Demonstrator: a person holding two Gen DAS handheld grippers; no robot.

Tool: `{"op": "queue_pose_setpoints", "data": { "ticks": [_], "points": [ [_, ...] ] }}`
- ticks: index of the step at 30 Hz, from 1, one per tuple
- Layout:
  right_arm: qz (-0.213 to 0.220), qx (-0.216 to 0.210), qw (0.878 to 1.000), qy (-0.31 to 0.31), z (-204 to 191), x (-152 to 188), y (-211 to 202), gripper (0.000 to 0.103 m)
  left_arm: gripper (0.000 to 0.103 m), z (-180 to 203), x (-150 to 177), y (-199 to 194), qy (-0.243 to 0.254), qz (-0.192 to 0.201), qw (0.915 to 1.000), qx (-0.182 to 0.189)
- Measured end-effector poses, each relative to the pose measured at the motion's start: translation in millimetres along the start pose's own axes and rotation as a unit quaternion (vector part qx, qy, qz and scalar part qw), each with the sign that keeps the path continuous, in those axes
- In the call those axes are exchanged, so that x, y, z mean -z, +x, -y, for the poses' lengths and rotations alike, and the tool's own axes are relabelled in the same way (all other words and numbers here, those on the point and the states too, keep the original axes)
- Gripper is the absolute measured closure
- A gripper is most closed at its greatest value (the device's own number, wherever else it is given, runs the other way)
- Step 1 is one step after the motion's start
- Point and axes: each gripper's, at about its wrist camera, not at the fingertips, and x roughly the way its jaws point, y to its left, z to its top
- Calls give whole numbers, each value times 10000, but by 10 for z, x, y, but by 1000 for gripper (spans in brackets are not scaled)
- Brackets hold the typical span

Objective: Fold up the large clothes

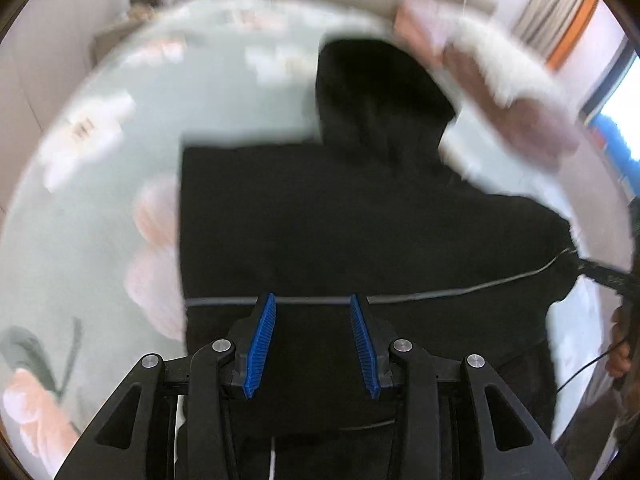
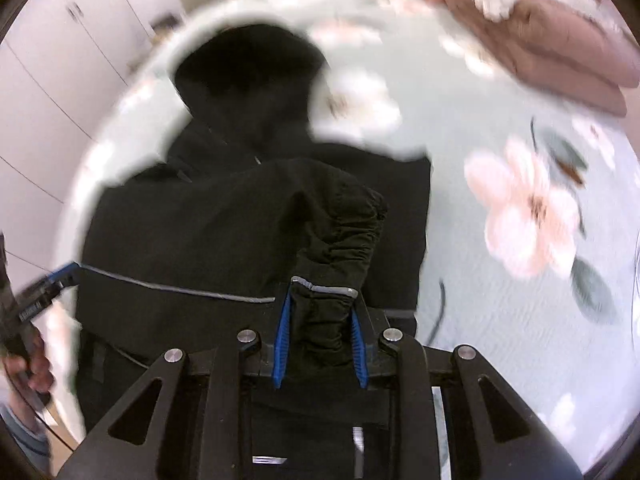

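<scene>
A black hooded jacket lies spread on the bed, its hood at the far end and a grey reflective stripe across it. My right gripper is shut on the gathered sleeve cuff, and the sleeve is lifted and draped over the jacket's body. My left gripper hovers open above the jacket near the stripe, with nothing between its blue pads. Each gripper also shows at the edge of the other's view.
The bed carries a pale green sheet with pink flowers. A pile of pink and white bedding lies at the far right corner. White cupboard doors stand on the left. A hand holds the left gripper.
</scene>
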Motion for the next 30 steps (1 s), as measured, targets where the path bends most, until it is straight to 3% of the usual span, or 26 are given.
{"op": "queue_pose_setpoints", "data": {
  "ticks": [2, 4, 7, 10, 12, 15, 17, 19, 24, 26, 30],
  "points": [
    [-349, 160, 9993, 54, 63, 91, 352, 72, 64, -40, 39, 239, 59, -145, 9997, -194],
    [-499, 14, 9980, 394, 185, 181, 599, 70, 64, -109, 42, 265, -58, -77, 9999, -59],
    [-474, 29, 9980, 415, 176, 189, 615, 69, 64, -196, 3, 212, -291, -142, 9994, 155],
    [-594, 222, 9977, 248, 113, 131, 506, 58, 64, -173, -36, 75, -302, -135, 9993, 149],
    [-354, 346, 9986, 161, 37, 57, 247, 52, 64, -143, -100, -103, -231, 51, 9996, 125],
    [257, 239, 9994, 41, -110, -48, -124, 35, 63, -50, -202, -366, -257, 388, 9984, 332],
    [394, 0, 9992, 77, -233, -113, -156, 35, 55, -35, -262, -379, -357, 438, 9974, 436],
    [322, -127, 9994, -18, -416, -154, -15, 35, 53, 11, -299, -270, -369, 393, 9975, 461],
    [-30, 598, 9973, -431, -723, -139, 583, 35, 53, 45, -250, 215, -407, -98, 9988, 261],
    [-244, 624, 9973, -297, -601, -26, 805, 35, 53, -9, -199, 339, -545, -233, 9976, 366],
    [-125, 516, 9984, -174, -554, 14, 878, 35, 53, -52, -186, 383, -610, -153, 9966, 532]
  ]
}}
